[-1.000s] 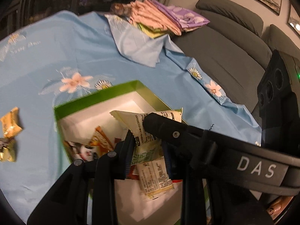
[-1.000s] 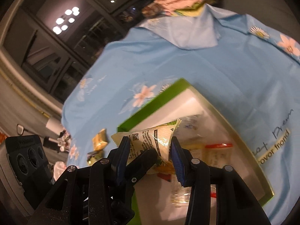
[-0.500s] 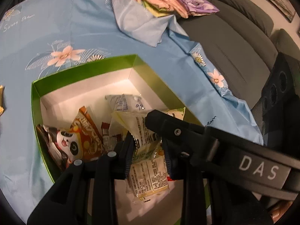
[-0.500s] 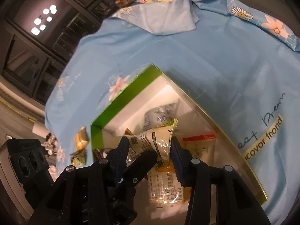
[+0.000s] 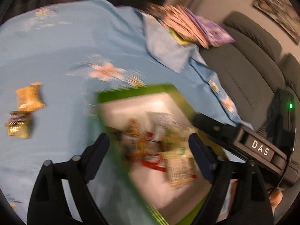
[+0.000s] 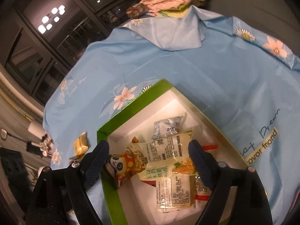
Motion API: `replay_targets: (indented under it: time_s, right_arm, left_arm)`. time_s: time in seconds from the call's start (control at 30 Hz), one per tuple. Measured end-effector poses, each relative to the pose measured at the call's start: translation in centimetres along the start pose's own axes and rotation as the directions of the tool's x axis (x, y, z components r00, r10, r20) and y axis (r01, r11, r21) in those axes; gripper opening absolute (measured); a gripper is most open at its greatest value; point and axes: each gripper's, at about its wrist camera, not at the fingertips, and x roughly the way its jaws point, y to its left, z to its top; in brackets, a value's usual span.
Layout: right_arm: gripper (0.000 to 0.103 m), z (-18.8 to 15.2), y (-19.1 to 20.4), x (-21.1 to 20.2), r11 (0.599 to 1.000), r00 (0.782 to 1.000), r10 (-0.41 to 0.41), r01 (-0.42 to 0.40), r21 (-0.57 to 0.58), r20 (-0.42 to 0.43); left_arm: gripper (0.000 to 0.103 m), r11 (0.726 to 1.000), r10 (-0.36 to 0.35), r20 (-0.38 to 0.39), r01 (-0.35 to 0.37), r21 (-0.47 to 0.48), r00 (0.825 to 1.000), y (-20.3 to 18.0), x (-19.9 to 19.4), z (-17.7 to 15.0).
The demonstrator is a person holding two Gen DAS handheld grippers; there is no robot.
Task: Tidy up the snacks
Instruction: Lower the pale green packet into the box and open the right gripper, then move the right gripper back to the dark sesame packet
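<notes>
Mostly done, by the look of it: several snack packets [image 6: 165, 155] lying in the green box [image 6: 131, 106] on the blue cloth [image 6: 187, 65]. Both left gripper [image 5: 148, 157] and right gripper [image 6: 148, 159] over the box, fingers apart, empty. Left outside on the cloth: two gold-wrapped snacks [image 5: 28, 97].

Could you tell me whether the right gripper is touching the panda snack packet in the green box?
Apart. In the right wrist view the right gripper is open, and the panda snack packet lies below in the green box, with no finger closed on it.
</notes>
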Motion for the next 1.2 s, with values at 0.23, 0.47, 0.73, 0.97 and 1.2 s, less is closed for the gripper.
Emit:
replay_targets:
  time_s: [0.23,0.47,0.73,0.97,1.2]
  right_arm:
    - [0.092,-1.0,4.2,-0.6,0.994,0.999,-0.004,0.008,-0.110,0.041]
    - [0.092,-3.3,10.5,0.7,0.970,0.996,0.083,-0.074,-0.231,0.031]
    - [0.092,-6.8,20.0,8.3,0.922,0.974,0.097,-0.166,-0.350,-0.205]
    - [0.089,-9.0,26.1,16.9,0.932,0.918,0.101,-0.222,-0.286,-0.384]
    - [0.058,-10.2,27.6,21.6,0.927,0.916,-0.028,-0.127,-0.353,-0.401]
  left_arm:
    - [0.090,0.954,0.279,0.027,-0.274,-0.120,0.960,10.4,-6.6,-0.5]
    - [0.090,0.833,0.464,-0.065,-0.460,-0.308,0.883,20.9,-10.0,-3.4]
    - [0.090,0.767,0.482,-0.134,-0.491,-0.414,0.866,26.2,-10.1,-3.4]
    - [0.090,0.760,0.474,-0.128,-0.478,-0.440,0.871,27.2,-10.5,-3.4]
    - [0.090,0.771,0.451,-0.120,-0.454,-0.447,0.884,27.7,-10.7,-3.2]
